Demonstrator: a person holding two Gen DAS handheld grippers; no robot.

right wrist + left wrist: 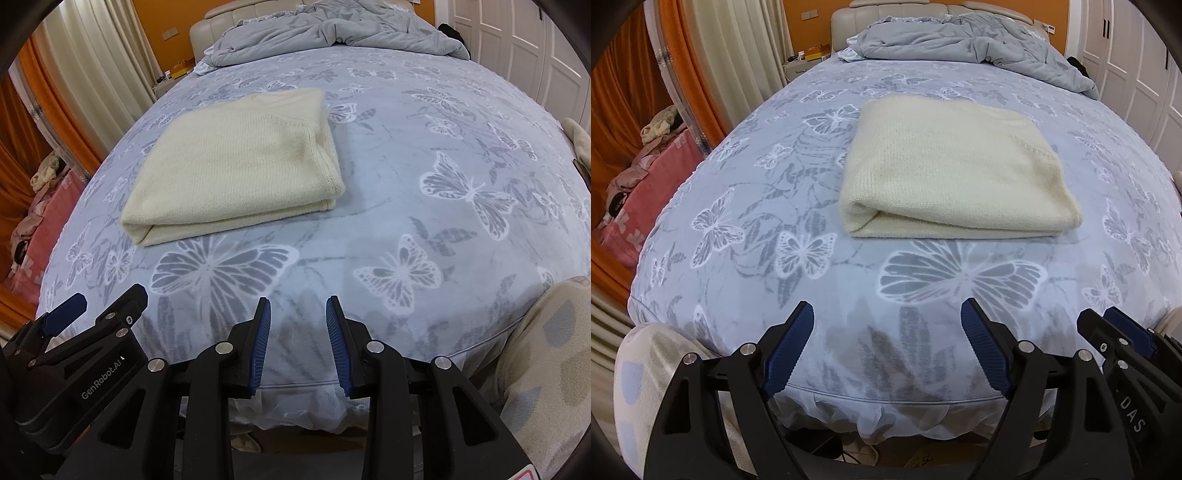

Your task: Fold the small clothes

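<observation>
A cream knitted garment [945,166] lies folded into a neat rectangle on the blue butterfly-print bed [798,206]. It also shows in the right wrist view [236,166], left of centre. My left gripper [888,314] is open wide and empty, held over the bed's near edge, well short of the garment. My right gripper [298,306] is open with a narrower gap, empty, also at the near edge, right of the garment. The right gripper shows at the right of the left wrist view [1115,325], and the left gripper at the left of the right wrist view [99,299].
A crumpled grey duvet [967,40] is bunched at the head of the bed. White wardrobe doors [1137,70] stand to the right. Curtains [738,55] and a pink pile of bedding [646,192] are on the left. My patterned sleeves [546,362] flank the grippers.
</observation>
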